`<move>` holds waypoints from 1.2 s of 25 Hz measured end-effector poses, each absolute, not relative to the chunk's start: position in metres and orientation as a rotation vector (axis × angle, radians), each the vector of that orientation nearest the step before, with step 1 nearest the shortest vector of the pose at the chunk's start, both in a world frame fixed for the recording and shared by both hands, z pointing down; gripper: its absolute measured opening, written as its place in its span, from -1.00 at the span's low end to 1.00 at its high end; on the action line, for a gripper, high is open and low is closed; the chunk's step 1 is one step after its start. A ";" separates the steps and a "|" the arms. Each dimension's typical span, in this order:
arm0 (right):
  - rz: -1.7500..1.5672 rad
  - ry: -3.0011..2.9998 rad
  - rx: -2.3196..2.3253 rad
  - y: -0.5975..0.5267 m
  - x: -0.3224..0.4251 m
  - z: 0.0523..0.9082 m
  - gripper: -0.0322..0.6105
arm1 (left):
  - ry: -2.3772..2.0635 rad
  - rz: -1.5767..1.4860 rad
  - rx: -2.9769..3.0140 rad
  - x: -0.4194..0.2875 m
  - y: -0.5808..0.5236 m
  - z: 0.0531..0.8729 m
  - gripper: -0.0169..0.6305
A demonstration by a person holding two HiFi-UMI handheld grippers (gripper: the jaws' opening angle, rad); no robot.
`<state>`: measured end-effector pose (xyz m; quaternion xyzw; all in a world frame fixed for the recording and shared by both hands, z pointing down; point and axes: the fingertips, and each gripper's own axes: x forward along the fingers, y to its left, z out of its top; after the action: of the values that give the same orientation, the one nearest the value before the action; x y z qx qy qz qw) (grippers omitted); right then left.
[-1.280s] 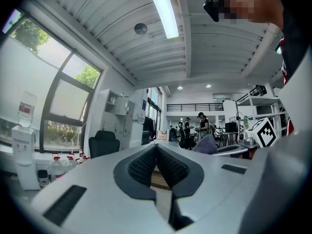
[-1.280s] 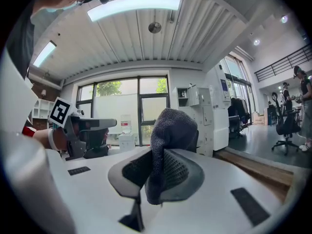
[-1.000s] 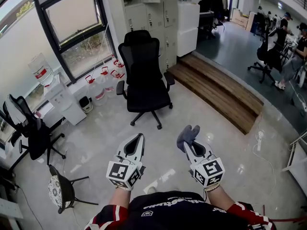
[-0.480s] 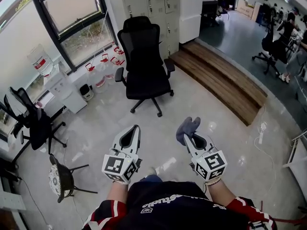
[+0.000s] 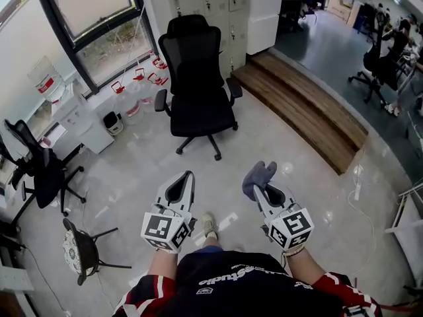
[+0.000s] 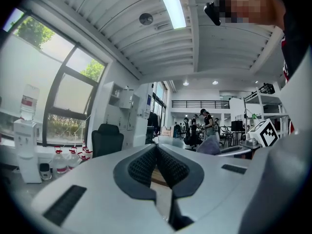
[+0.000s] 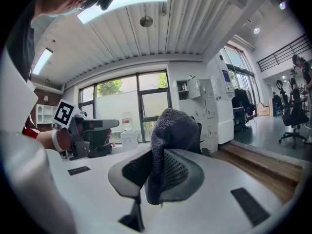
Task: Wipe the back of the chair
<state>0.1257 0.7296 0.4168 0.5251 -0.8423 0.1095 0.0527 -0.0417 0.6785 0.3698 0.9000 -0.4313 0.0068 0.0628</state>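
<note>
what the views keep out of sight

the black mesh office chair (image 5: 195,78) faces the head camera, so the rear face of its backrest is hidden. in the right gripper view the grey knitted cloth (image 7: 170,130), pinched in the right tongs (image 5: 259,190), covers nearly all of that chair. in the left gripper view the closed left tongs (image 6: 157,146) hide its seat and base. a second black office chair (image 5: 36,174) is cut by the head view's left edge. the people (image 5: 396,41) far off at the right are too small to make out.

Glossy pale floor (image 5: 125,177), tall windows (image 5: 89,8)
</note>
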 end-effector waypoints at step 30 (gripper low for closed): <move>0.254 -2.525 1.578 0.398 0.043 0.401 -0.70 | -1.240 -0.073 2.729 -0.118 0.355 0.367 -0.87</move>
<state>0.0427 0.3983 0.4010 0.5265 -0.8425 0.0848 0.0767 -0.1179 0.3547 0.3670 0.9078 -0.4126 -0.0242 0.0716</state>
